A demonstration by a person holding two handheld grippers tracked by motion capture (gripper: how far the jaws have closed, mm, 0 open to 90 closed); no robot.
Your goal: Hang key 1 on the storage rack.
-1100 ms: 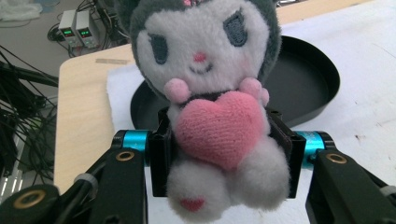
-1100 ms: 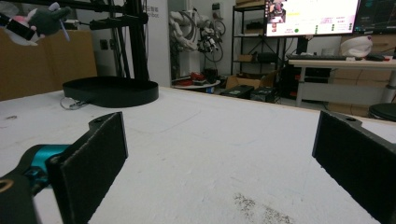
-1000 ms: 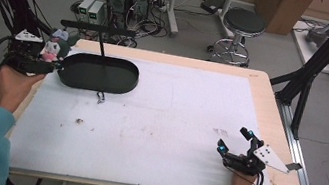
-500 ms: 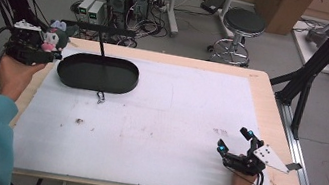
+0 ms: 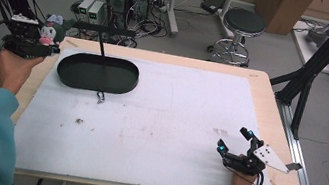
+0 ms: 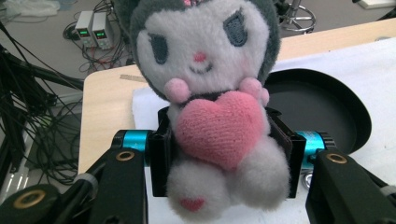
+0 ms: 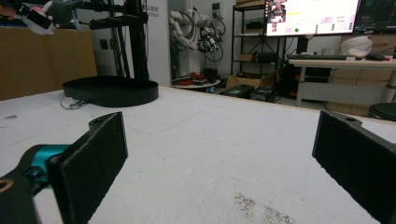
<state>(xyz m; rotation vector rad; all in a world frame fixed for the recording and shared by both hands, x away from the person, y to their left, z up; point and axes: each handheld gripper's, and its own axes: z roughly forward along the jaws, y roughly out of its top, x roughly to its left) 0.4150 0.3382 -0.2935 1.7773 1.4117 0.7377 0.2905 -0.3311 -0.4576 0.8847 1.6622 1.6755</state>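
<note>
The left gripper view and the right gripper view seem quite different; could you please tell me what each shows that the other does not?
Left gripper view: close detail of the plush toy, its face and pink heart, clamped in the left hand-held gripper, with power supplies on the floor.

Right gripper view: the right hand-held gripper, jaws wide apart and holding nothing, low over the table, with a monitor and desk beyond.

Both: the black oval tray on the white table cover.
</note>
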